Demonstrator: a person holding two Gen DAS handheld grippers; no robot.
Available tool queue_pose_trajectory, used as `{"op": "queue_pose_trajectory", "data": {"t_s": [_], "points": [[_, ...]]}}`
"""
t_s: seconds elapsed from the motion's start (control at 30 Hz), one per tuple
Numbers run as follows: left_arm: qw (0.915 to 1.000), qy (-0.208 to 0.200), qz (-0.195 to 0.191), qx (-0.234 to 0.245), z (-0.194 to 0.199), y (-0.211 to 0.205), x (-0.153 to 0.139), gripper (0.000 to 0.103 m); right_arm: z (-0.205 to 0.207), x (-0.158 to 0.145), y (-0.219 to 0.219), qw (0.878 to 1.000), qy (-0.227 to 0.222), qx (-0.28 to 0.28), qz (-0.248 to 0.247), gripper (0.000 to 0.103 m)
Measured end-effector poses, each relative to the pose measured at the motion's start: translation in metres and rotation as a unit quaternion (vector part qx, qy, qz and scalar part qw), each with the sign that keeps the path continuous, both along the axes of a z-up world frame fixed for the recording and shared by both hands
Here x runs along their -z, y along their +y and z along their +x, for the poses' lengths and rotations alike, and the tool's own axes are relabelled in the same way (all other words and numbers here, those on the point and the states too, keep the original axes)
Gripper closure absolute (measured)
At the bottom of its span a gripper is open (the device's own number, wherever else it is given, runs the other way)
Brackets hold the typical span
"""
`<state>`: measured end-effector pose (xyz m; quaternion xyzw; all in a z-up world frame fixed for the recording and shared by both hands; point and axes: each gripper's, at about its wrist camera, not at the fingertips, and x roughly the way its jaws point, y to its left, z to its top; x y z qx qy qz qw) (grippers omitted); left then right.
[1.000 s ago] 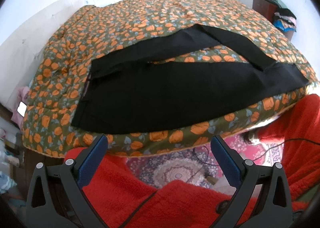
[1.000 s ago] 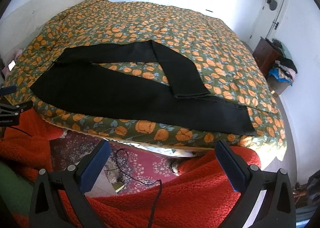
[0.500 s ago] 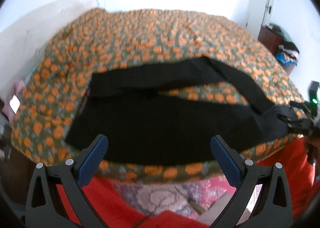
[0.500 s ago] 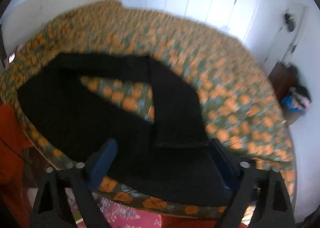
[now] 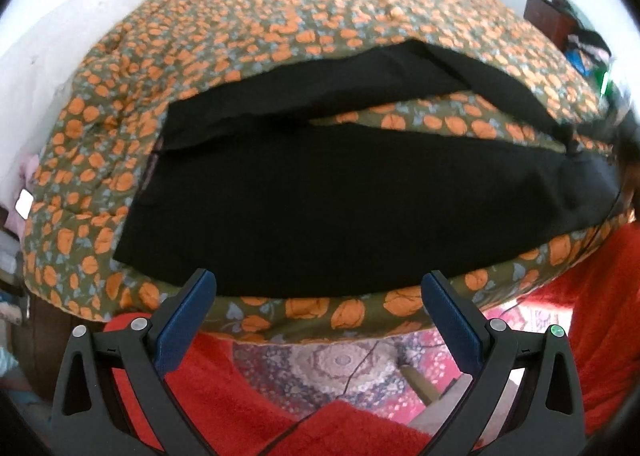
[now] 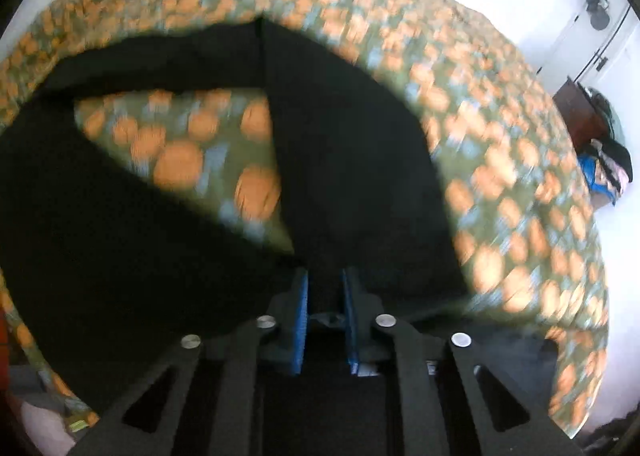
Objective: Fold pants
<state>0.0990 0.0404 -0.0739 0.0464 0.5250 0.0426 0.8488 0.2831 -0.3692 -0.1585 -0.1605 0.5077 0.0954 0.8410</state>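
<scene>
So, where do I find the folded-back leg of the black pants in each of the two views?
Left wrist view: the folded-back leg runs along the upper right, from the far fold down toward the right edge.
Right wrist view: it fills the centre, coming down to the right gripper, whose fingers are nearly together at its end.
Shared landmark: the wedge of orange-flowered quilt enclosed between the two legs.

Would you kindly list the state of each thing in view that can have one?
Pants: spread flat on the bed, far leg bent back over the near one.
Left gripper: open, off the bed edge, holding nothing.
Right gripper: nearly shut at the leg ends; grip unclear.
Bedspread: laid over the bed.
</scene>
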Motion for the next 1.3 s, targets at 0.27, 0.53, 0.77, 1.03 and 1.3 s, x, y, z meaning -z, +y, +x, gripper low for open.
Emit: {"op": "queue_pose_trajectory", "data": {"t_s": [0.27, 0.53, 0.77, 1.03, 1.3], "points": [[1.0000, 0.005, 0.000, 0.006, 0.023, -0.016, 0.000, 0.001, 0.181, -0.137, -0.114, 0.981, -0.144, 0.078, -0.107, 0.084], [0.9988, 0.046, -0.018, -0.004, 0.037, -0.014, 0.026, 0.001, 0.211, -0.089, -0.236, 0.963, -0.071, 0.253, 0.065, 0.052], [0.9975, 0.066, -0.025, 0.009, 0.043, -0.030, 0.035, 0.001, 0.202, 0.041, -0.262, 0.885, 0.042, 0.342, 0.312, 0.052], [0.9978, 0.057, -0.029, -0.016, 0.072, 0.001, 0.029, 0.001, 0.228, 0.053, -0.248, 0.916, 0.025, 0.380, 0.124, 0.050], [0.9910, -0.049, 0.010, -0.124, 0.223, 0.082, 0.077, 0.001, 0.191, -0.026, -0.099, 0.965, -0.027, 0.184, 0.183, 0.034]]}}
